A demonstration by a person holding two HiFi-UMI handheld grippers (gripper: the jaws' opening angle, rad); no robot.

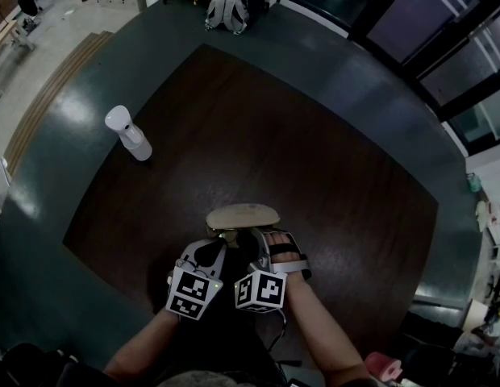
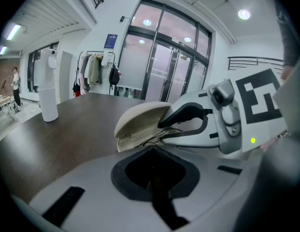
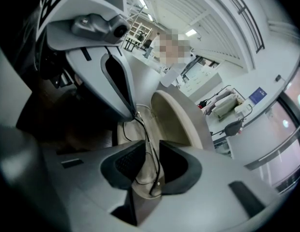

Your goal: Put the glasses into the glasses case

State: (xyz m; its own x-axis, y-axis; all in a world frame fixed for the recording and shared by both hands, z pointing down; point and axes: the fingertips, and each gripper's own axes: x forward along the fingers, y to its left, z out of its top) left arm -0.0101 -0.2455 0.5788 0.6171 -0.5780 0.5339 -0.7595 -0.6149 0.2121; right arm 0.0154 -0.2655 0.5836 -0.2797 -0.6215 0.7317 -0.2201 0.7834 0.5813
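Observation:
The beige glasses case [image 1: 242,214] lies open on the dark table [image 1: 331,184], its lid raised. Thin wire glasses [image 3: 149,153] rest partly inside it. My right gripper [image 3: 149,166] is closed on the glasses' thin arms, with the case floor [image 3: 135,129] showing behind them. My left gripper [image 2: 152,151] is shut with nothing between its pads. Its tip is at the case's near edge [image 2: 135,141], touching the wire frame [image 3: 135,115]. In the head view both grippers, left [image 1: 211,252] and right [image 1: 254,244], crowd the case's near side.
A white bottle [image 1: 129,133] stands on the table's far left. Bags [image 1: 227,6] lie on the floor beyond the table. The person's forearms [image 1: 322,329] enter from below. Coats hang on a rack [image 2: 94,69] in the background.

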